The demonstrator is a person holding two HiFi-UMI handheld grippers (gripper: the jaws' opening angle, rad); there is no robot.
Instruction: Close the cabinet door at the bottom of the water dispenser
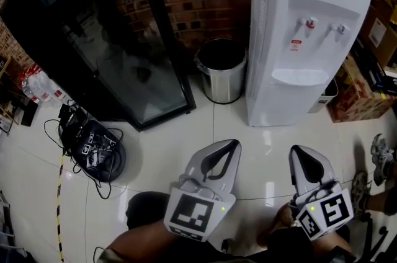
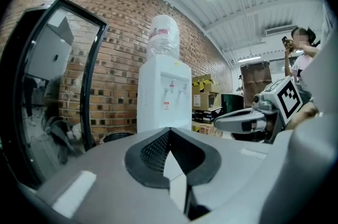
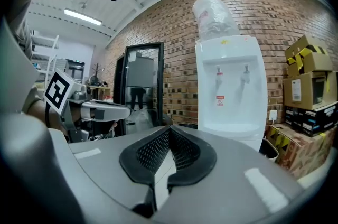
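Nearest the lens, at 6 and 5 o'clock of the head view, the left hand-held gripper (image 1: pixel 231 145) and the right hand-held gripper (image 1: pixel 299 150) are shown with their marker cubes turned up toward the camera. Both are held low over the tiled floor (image 1: pixel 186 125), side by side but apart. They are pointed almost level, tipped slightly downward, toward the water dispenser (image 1: pixel 298 38) at 1 o'clock. In each gripper view the jaws are seen pressed together with nothing between them, and nothing is touched by either.

The cabinet door (image 1: pixel 279 100) is located in the lower front of the dispenser, below the drip ledge. From the head view it is read as lying flush with the white body; no swung-out leaf or gap is made out, so little or no closing is judged to remain. A steel bin (image 1: pixel 222 72) is set just beside the dispenser at 12 o'clock, and cardboard boxes (image 1: pixel 360 91) at 3 o'clock.

If a push is called for, the jaws are best kept together. The blunt tip of the right hand-held gripper, the better aligned, is best laid on the door's free edge, away from the hinge (its side cannot be told). It is then driven squarely until the panel seats, with the taps above avoided.
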